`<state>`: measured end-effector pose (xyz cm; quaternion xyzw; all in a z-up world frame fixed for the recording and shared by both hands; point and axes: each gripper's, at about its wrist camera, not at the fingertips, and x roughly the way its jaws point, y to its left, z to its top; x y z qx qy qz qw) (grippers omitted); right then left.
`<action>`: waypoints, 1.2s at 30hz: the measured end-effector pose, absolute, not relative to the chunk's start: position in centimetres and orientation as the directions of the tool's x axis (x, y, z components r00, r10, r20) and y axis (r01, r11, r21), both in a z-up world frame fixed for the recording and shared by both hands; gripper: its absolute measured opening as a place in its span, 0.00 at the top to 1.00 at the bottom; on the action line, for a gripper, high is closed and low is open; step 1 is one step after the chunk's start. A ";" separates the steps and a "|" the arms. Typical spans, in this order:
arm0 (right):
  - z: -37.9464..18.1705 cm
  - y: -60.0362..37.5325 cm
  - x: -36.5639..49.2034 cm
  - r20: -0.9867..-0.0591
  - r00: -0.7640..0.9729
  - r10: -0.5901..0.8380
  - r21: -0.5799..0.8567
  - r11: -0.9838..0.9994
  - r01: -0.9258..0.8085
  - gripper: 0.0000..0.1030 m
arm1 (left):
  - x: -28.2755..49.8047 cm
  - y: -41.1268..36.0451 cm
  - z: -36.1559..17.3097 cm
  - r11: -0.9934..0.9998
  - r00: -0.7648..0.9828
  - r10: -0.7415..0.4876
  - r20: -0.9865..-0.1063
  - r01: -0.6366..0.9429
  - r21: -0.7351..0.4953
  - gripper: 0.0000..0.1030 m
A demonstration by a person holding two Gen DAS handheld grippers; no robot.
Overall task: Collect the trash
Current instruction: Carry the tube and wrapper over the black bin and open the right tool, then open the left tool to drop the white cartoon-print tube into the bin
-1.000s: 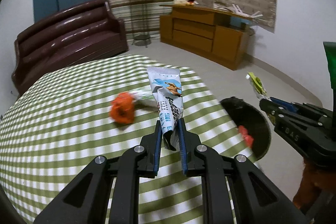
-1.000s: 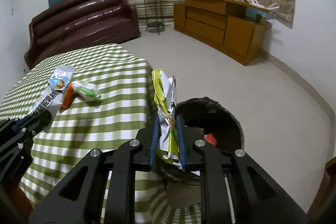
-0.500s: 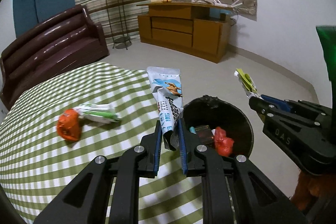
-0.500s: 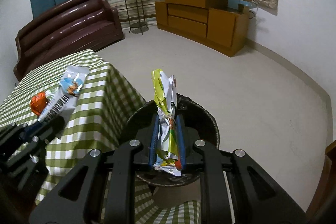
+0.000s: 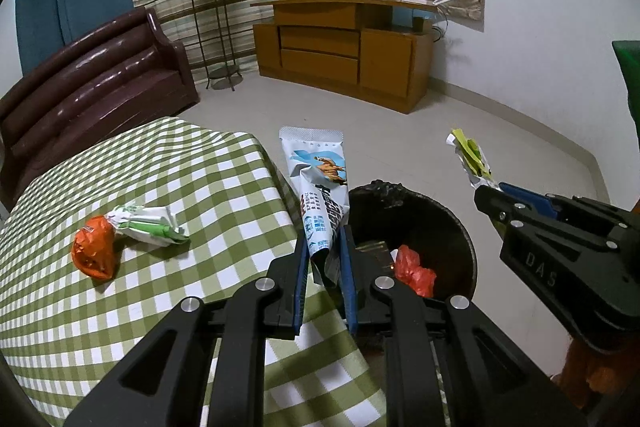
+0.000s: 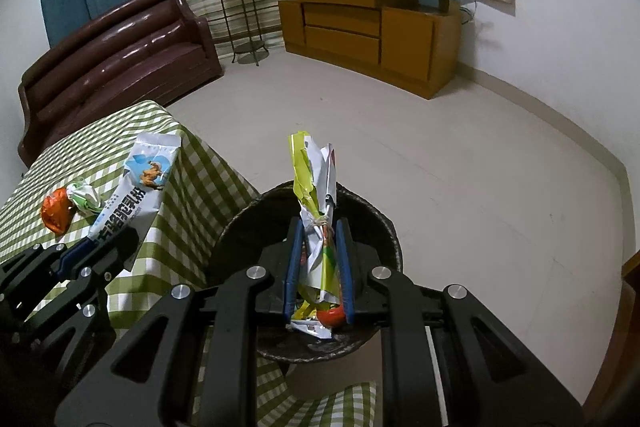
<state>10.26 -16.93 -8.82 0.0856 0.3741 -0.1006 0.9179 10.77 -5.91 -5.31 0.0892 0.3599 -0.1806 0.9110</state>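
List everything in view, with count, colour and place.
milk-powder packet: 1, white-blue, in left gripper
crumpled wrapper: 1, yellow-green and white, in right gripper
orange wrapper: 1, on tablecloth
green-white wrapper: 1, touching the orange one
trash bin: 1, black, beside the table, red trash inside
tablecloth: 1, green-white check
sofa: 1, dark brown, far left
cabinet: 1, wooden, by wall
left hand-held gripper: 1, black, shut
right hand-held gripper: 1, black, shut

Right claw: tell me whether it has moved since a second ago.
Yes. The right claw, shut on the yellow-green wrapper, moved off the checked table edge and now sits over the black bin.
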 end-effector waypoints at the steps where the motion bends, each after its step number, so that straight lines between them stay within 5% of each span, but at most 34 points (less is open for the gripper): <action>1: -8.9 -17.0 10.3 -0.705 0.699 -0.121 0.082 0.965 0.250 0.83 | 10.8 -6.0 -5.3 0.918 0.674 -0.266 -0.689 0.394 0.032 0.84; 17: -9.8 -17.7 10.5 -0.716 0.686 -0.129 0.089 0.958 0.273 0.82 | 12.1 -7.3 -5.8 0.913 0.661 -0.268 -0.701 0.406 0.033 0.82; 20: -9.9 -17.9 10.7 -0.719 0.683 -0.127 0.094 0.956 0.277 0.82 | 12.3 -7.6 -6.0 0.913 0.661 -0.267 -0.701 0.407 0.036 0.78; 23: -9.9 -18.0 10.6 -0.719 0.683 -0.128 0.097 0.955 0.280 0.69 | 12.6 -7.8 -6.2 0.913 0.654 -0.262 -0.710 0.406 0.036 0.68; 36: -9.4 -18.2 10.5 -0.708 0.692 -0.139 0.099 0.951 0.292 0.69 | 12.8 -7.7 -5.9 0.915 0.657 -0.265 -0.706 0.401 0.030 0.58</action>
